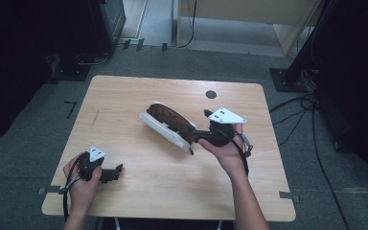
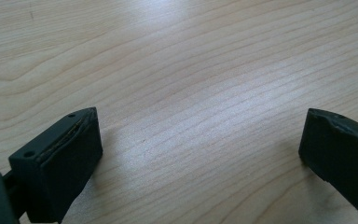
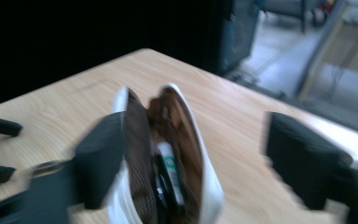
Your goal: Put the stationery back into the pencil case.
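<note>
White pouch [image 1: 165, 125], brown-lined, open, mid-surface [image 1: 139, 187]; tube and dark items inside. Right tongs [image 3: 186, 158] spread wide around pouch mouth, gripping nothing. Left tongs [image 2: 200, 154] wide apart, empty, near-left of pouch. Risk: careless closing tips pouch, spilling contents.

— Seen on the wooden table [image 1: 139, 91]?
— A white pouch [image 1: 167, 125] with a brown lining, lying open near the middle, set slantwise.

— And at its right end?
— The right gripper [image 1: 195, 139], held in the right hand [image 1: 227, 151], reaching to the pouch's near end; grip on it too small to judge.

— Lower left?
— The left gripper [image 1: 117, 171] in the left hand [image 1: 81, 179], jaws apart, low over bare wood, well apart from the pouch.

— Farther back?
— A small dark round disc [image 1: 211, 94] near the far edge.
</note>
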Demonstrator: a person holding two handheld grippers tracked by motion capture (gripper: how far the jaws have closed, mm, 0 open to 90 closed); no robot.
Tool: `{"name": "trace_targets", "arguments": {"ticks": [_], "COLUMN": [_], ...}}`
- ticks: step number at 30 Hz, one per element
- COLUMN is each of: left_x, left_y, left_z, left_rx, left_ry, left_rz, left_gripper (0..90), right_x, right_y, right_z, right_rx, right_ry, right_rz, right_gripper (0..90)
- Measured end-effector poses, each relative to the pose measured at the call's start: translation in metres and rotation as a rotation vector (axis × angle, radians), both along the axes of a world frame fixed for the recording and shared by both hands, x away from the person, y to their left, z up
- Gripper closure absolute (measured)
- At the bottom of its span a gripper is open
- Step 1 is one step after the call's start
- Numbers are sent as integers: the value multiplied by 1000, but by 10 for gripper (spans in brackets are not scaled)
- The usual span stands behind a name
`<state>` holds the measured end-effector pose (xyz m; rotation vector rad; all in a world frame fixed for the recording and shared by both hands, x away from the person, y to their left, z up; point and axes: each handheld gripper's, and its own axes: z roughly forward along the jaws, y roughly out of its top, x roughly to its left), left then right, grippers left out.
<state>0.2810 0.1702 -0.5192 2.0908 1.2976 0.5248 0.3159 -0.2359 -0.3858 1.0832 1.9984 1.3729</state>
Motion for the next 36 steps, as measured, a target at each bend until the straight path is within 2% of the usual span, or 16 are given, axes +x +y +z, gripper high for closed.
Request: {"name": "trace_targets", "arguments": {"ticks": [2,5,13,22,26,33,36], "left_x": [0,0,0,0,0,0,0], "left_y": [0,0,0,0,0,0,0], "left_z": [0,0,0,0,0,0,0], "left_rx": [1,1,-1,0,0,0,-1], "left_ry": [0,1,0,1,0,1,0], "left_rz": [-1,-1,0,0,0,0,0], "left_gripper": [0,0,0,0,0,0,0], "right_x": [-2,-7,-19,-28,-31,-39,-43], "right_y": [-7,-18,-53,-78,-86,-106,-116], "right_z": [0,-2,-16,-35,-45,-65,-71], "right_rx": [16,5,4,-13,-57,-55,-64], "right_ry": [37,21,56,90,103,148,150], "right_rz": [-31,-84,-169,-221,-249,-289,-312], "right_gripper": [0,0,0,0,0,0,0]}}
